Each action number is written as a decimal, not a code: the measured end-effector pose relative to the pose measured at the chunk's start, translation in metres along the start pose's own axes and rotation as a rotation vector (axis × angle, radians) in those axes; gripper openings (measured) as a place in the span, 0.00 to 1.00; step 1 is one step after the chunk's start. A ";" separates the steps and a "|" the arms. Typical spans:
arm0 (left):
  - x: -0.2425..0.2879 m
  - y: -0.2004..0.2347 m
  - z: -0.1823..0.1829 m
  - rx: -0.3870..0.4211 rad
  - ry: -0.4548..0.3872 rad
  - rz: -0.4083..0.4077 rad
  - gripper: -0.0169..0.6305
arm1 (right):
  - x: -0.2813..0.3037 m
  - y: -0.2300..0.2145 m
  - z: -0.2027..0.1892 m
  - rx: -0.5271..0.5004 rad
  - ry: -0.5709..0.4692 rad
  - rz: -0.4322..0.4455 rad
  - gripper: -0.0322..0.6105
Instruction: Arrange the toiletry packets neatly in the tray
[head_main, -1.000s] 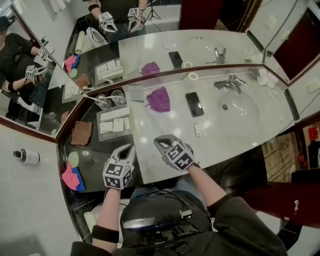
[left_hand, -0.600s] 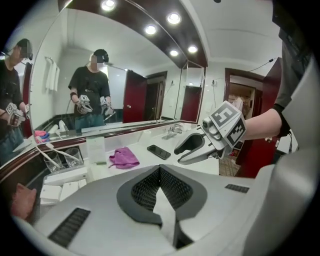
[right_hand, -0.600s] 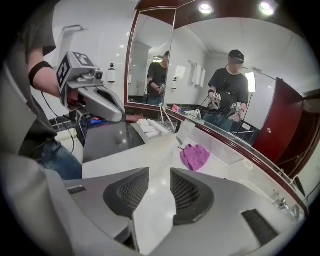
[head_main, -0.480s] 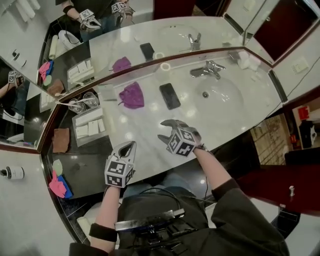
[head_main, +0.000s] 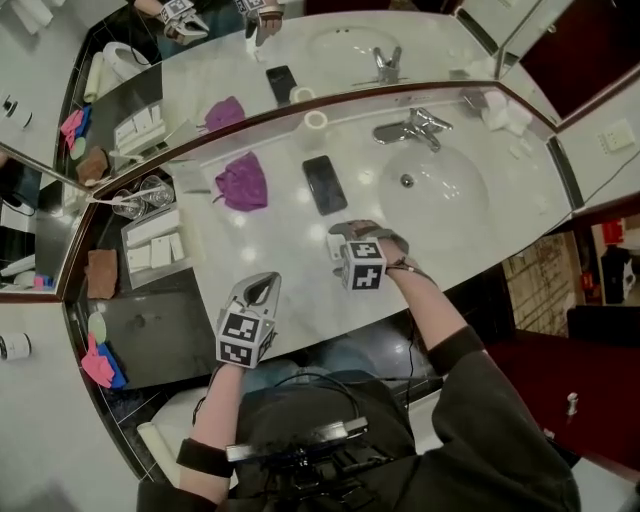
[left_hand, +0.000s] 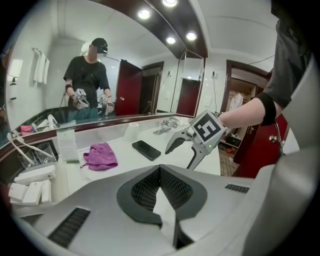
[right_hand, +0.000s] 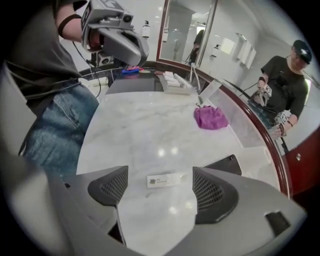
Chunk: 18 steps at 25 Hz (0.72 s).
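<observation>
The right gripper (head_main: 350, 232) has come down, jaws just spread wide around the small white printed packet (right_hand: 165, 180) lying untouched between them, likely the next pick; the left gripper (head_main: 262, 290) is closed, empty.

Purple cloth (head_main: 241, 182); black phone (head_main: 324, 184); white grey-veined marble counter (head_main: 270, 240); white packet (right_hand: 165, 179), dark print.

White marble counter (head_main: 270, 250) with a round sink (head_main: 440, 195) and chrome faucet (head_main: 412, 128), big angled mirrors (head_main: 230, 60) behind, ceiling spotlights (left_hand: 144, 13) glowing
</observation>
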<state>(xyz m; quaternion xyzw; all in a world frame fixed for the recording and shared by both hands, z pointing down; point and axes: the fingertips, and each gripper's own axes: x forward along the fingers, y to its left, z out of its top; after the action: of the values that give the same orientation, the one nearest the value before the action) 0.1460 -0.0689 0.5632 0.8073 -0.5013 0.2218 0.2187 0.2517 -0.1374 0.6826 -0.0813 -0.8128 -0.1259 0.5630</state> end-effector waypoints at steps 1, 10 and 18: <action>0.004 0.000 0.000 -0.001 0.005 0.007 0.03 | 0.006 -0.002 -0.004 -0.024 0.011 0.016 0.72; 0.019 0.002 -0.004 -0.050 0.033 0.047 0.03 | 0.049 -0.006 -0.029 -0.087 0.058 0.174 0.72; 0.012 0.011 -0.012 -0.091 0.036 0.099 0.03 | 0.063 0.001 -0.039 -0.085 0.073 0.242 0.57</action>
<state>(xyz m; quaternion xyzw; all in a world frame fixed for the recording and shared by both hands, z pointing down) 0.1388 -0.0747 0.5813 0.7667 -0.5460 0.2238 0.2527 0.2643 -0.1487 0.7544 -0.1979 -0.7699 -0.0941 0.5993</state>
